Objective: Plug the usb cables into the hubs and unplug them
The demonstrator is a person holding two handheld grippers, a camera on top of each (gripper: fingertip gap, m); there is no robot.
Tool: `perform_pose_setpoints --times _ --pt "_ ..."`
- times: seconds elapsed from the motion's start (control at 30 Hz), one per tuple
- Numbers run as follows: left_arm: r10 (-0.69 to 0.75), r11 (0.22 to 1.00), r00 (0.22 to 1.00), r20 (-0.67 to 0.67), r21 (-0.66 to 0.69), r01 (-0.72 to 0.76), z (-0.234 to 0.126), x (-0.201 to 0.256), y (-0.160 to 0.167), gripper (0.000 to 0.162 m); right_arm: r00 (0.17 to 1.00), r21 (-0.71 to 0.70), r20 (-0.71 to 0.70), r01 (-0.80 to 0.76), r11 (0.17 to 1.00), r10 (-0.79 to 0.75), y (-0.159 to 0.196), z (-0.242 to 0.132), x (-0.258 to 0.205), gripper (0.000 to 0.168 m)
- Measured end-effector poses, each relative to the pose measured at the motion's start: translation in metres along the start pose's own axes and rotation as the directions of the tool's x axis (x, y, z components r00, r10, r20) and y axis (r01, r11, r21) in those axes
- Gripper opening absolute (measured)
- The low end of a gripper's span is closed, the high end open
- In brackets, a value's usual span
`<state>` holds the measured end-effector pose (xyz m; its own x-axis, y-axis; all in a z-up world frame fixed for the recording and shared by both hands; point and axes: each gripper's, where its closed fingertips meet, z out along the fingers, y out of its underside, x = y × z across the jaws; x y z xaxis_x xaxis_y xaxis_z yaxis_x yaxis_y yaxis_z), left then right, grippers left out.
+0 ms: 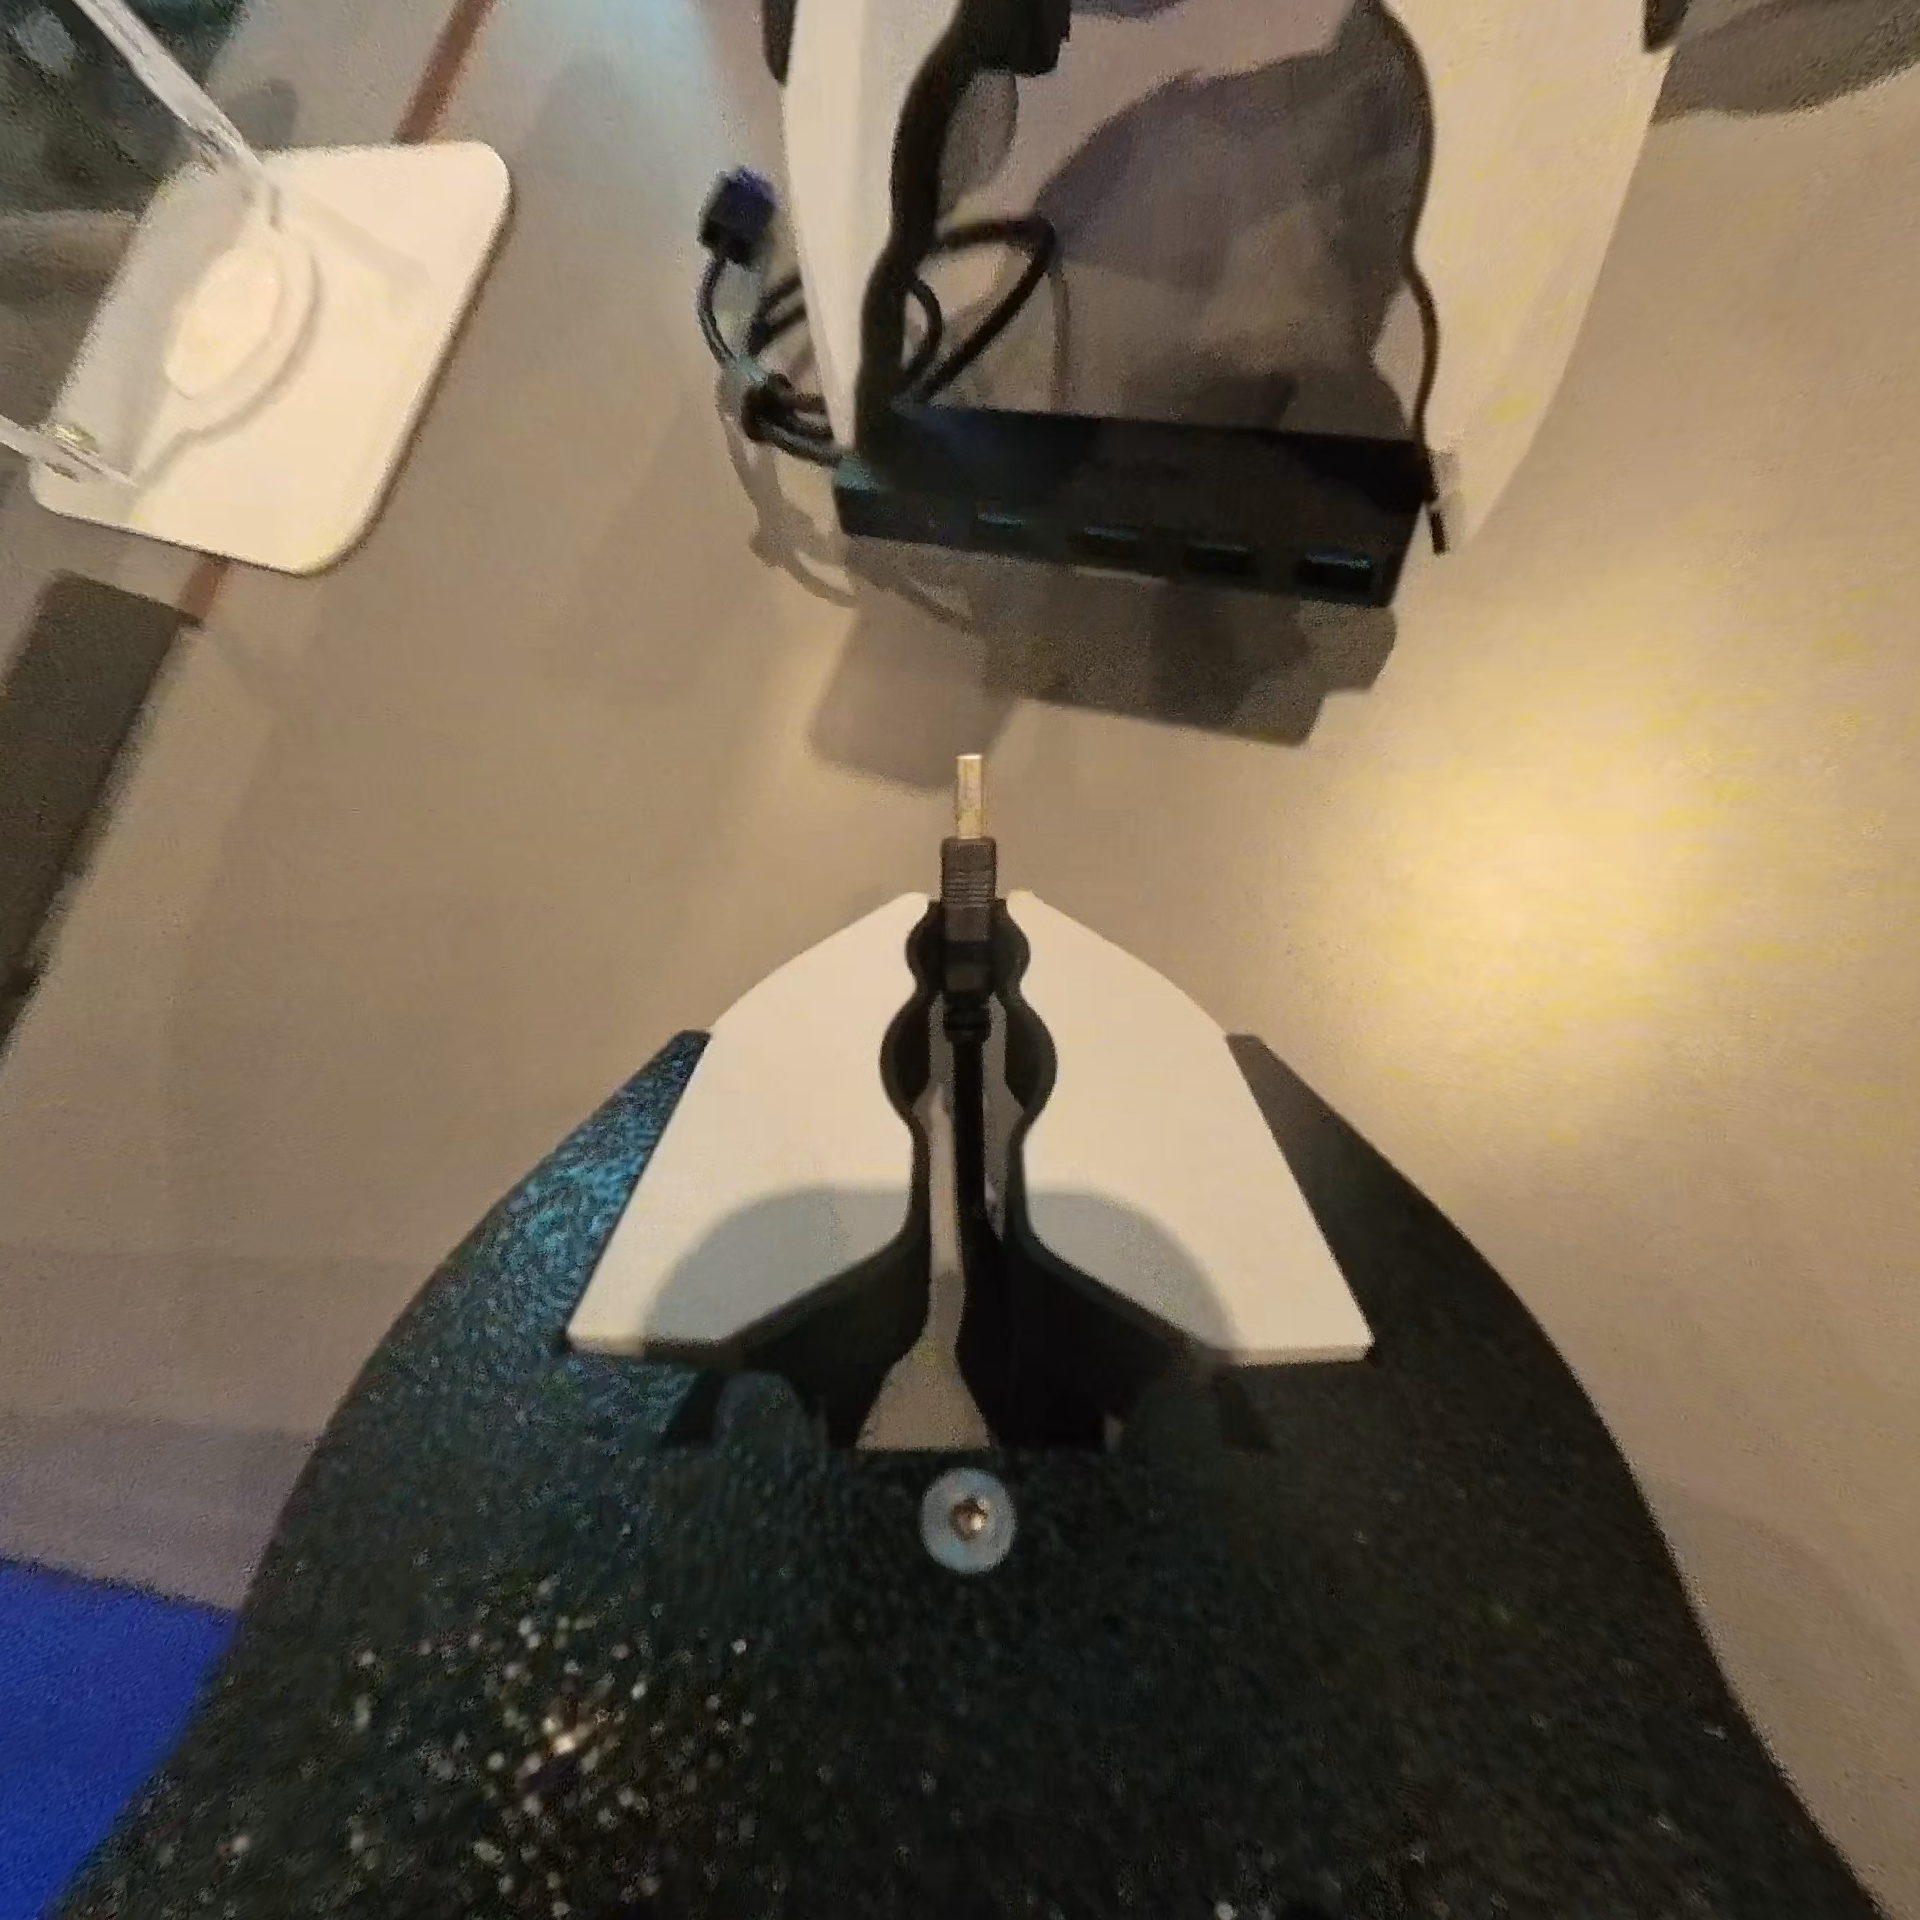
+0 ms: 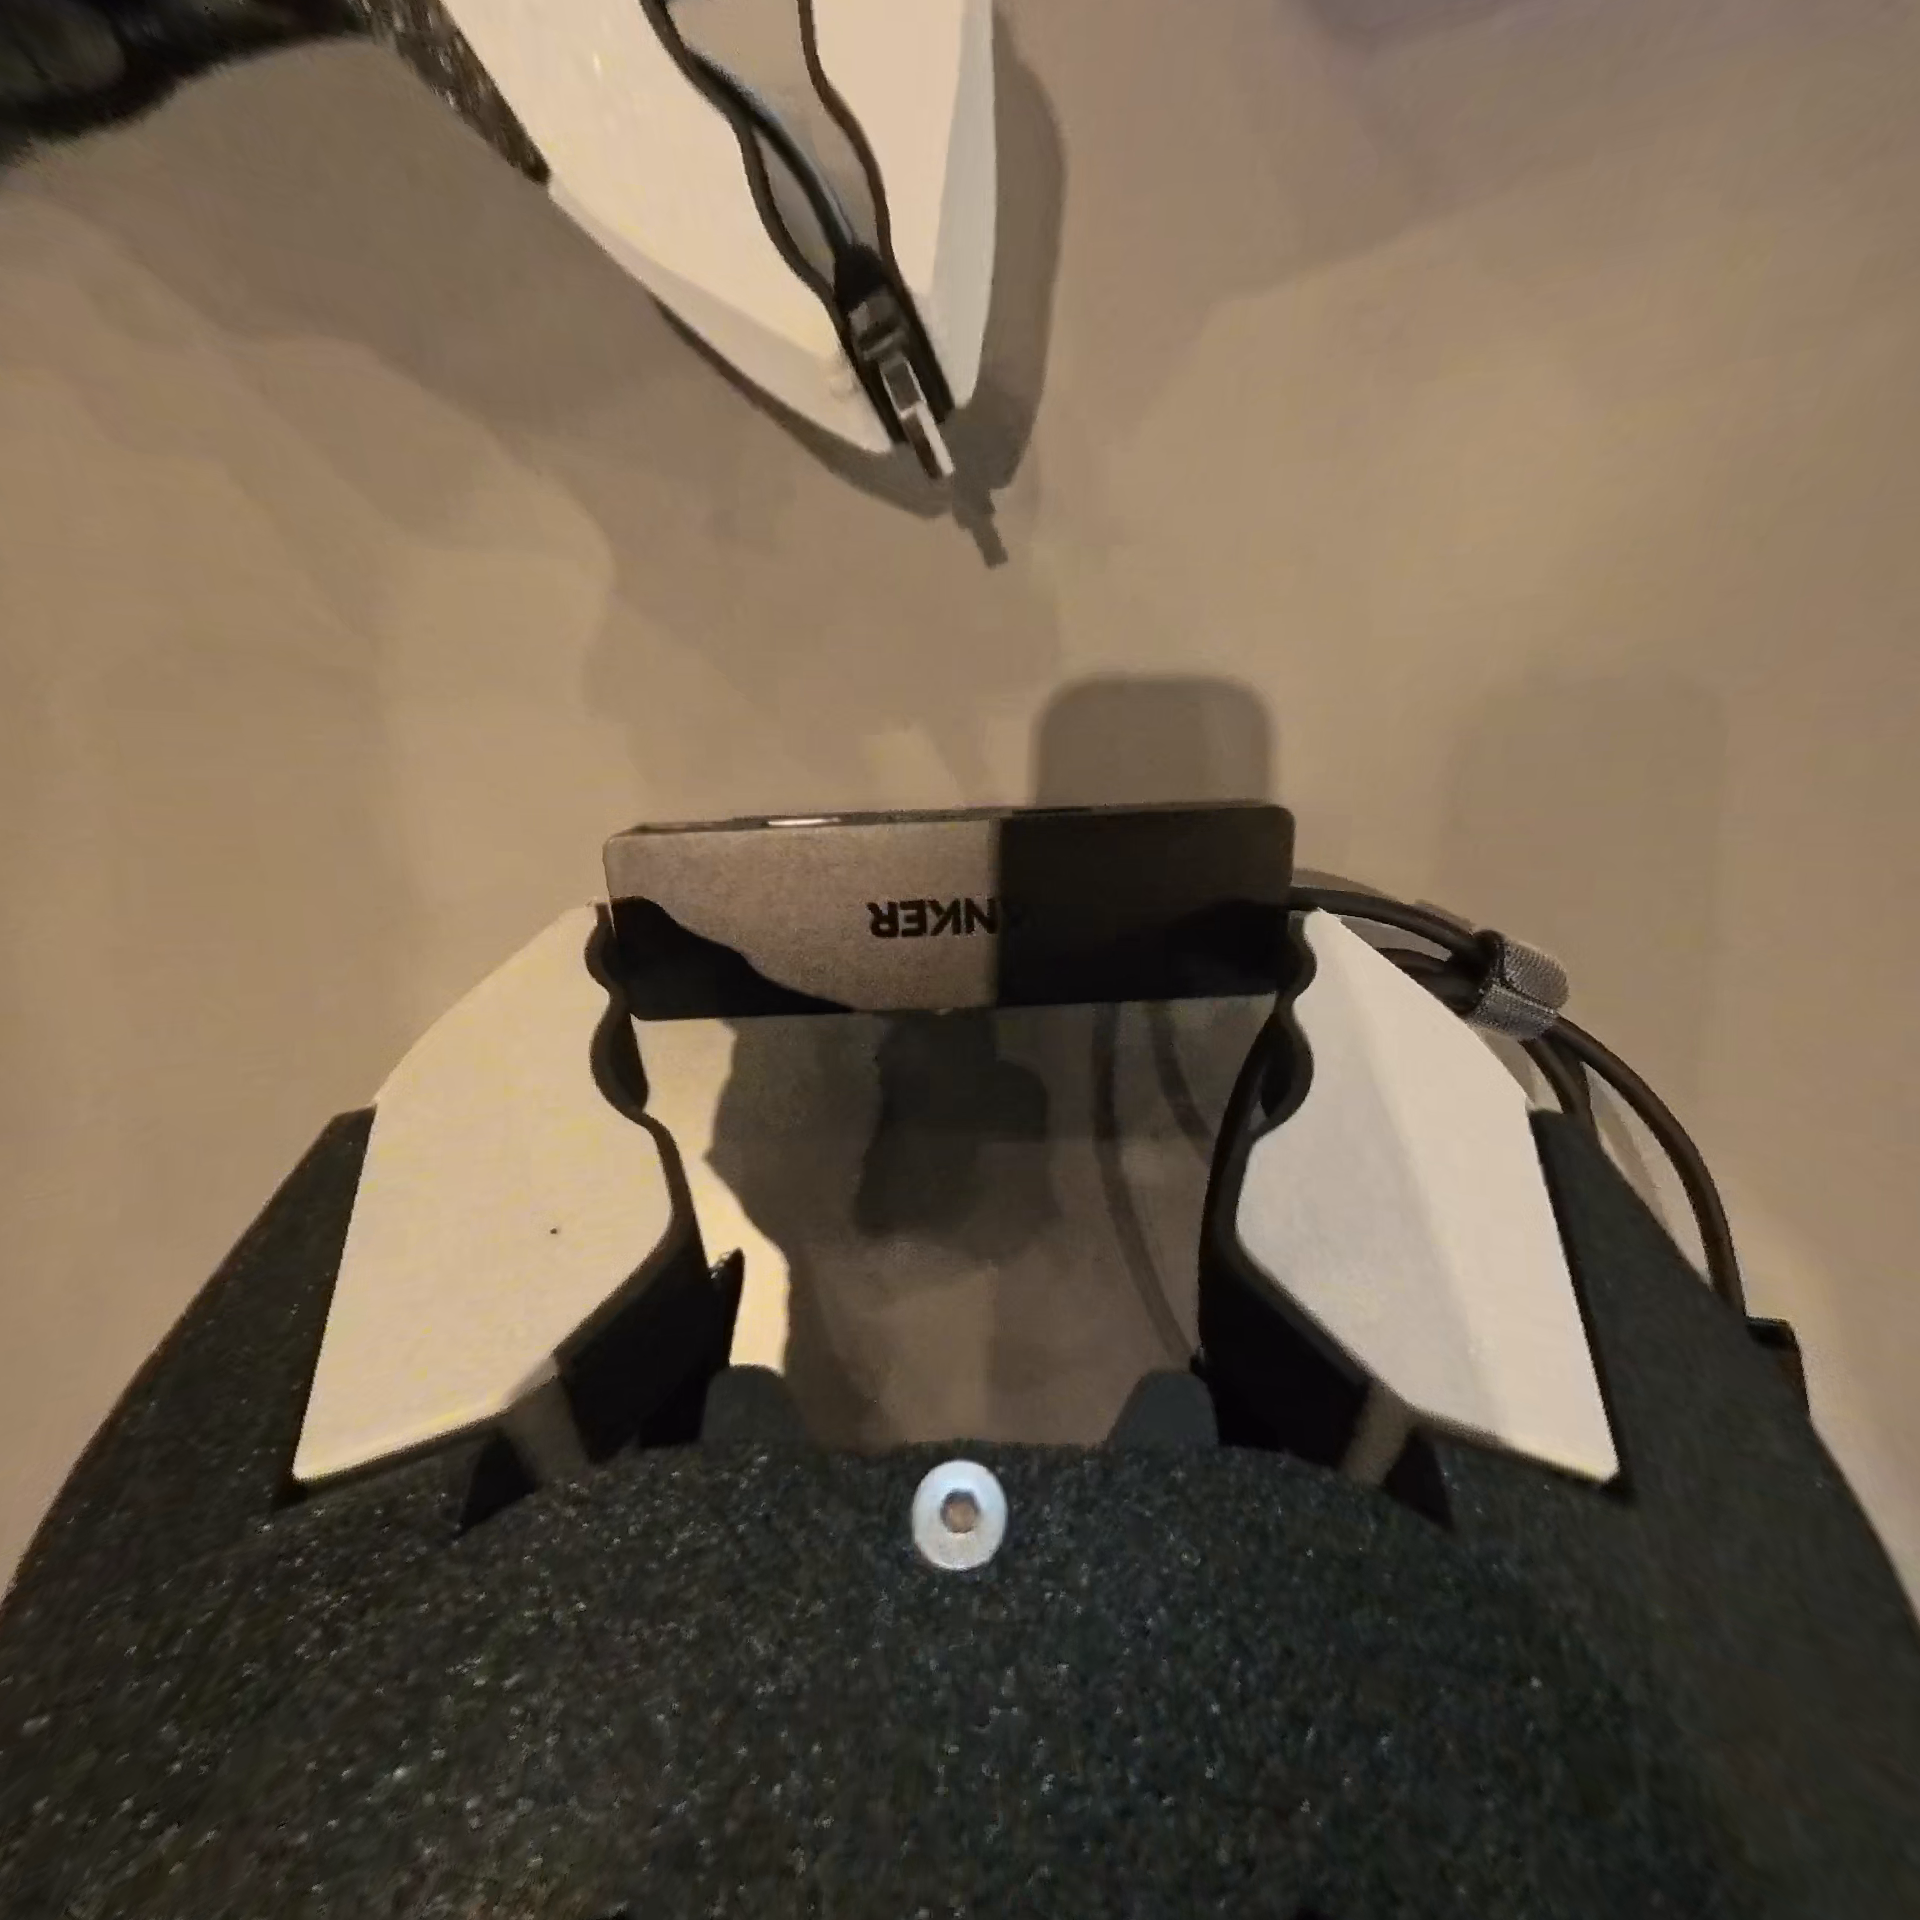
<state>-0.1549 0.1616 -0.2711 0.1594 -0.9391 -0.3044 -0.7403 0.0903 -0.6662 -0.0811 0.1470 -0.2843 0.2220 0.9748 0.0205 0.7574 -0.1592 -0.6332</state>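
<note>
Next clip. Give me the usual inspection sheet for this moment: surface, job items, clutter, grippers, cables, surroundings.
Surface: beige tabletop, bare between plug and hub.
Job's things: black USB hub with a row of front ports, none occupied; USB plug aimed at it, a clear gap left.
Clutter: white square stand base far left.
Grippers: left gripper shut on the plug's black body; right gripper clamps the hub by its ends.
Cables: plug's black lead runs back between the fingers; hub's own cable looped with a grey strap; bundled black leads beside the hub.
Surroundings: blue patch lower left, unclear.
</note>
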Motion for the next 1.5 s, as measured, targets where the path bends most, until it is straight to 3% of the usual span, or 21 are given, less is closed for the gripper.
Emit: perform_pose_setpoints --times 0.03,0.13,0.23,0.33,0.6,0.83,1.27,1.4,1.5 --pt "0.021 1.0 0.999 0.032 0.015 -0.022 -0.001 -0.003 -0.003 0.009 1.0 0.016 -0.008 -0.011 1.0 0.011 -0.002 -0.001 0.0 0.116" --pt "0.138 0.988 0.97 0.198 0.038 -0.148 -0.004 -0.018 -0.012 0.009 0.998 0.063 -0.042 -0.049 0.997 0.052 -0.011 -0.001 -0.001 0.116" --pt "0.281 0.947 0.875 0.394 0.035 -0.32 -0.013 -0.033 -0.023 0.009 0.991 0.122 -0.097 -0.076 0.99 0.088 -0.02 -0.001 0.0 0.116" --pt "0.35 0.903 0.8 0.487 0.052 -0.427 -0.018 -0.034 -0.035 0.009 0.986 0.204 -0.121 -0.086 0.975 0.112 -0.032 -0.003 -0.002 0.116" --pt "0.211 0.872 0.876 0.434 0.322 -0.369 -0.032 -0.027 -0.053 0.009 0.979 0.421 -0.147 -0.065 0.905 0.139 -0.049 -0.024 -0.004 0.116" --pt "0.168 0.856 0.907 0.386 0.399 -0.328 -0.036 -0.023 -0.058 0.009 0.977 0.492 -0.174 -0.019 0.87 0.12 -0.055 -0.036 -0.005 0.116" --pt "0.261 0.857 0.859 0.44 0.304 -0.416 -0.029 -0.02 -0.056 0.009 0.976 0.494 -0.177 -0.025 0.869 0.129 -0.055 -0.032 -0.005 0.116" --pt "0.321 0.853 0.808 0.495 0.22 -0.474 -0.026 -0.023 -0.052 0.009 0.967 0.475 -0.185 -0.069 0.877 0.176 -0.054 -0.029 -0.001 0.116" --pt "0.399 0.834 0.714 0.576 0.096 -0.543 -0.026 -0.031 -0.048 0.009 0.958 0.447 -0.194 -0.107 0.888 0.213 -0.054 -0.026 0.0 0.116"
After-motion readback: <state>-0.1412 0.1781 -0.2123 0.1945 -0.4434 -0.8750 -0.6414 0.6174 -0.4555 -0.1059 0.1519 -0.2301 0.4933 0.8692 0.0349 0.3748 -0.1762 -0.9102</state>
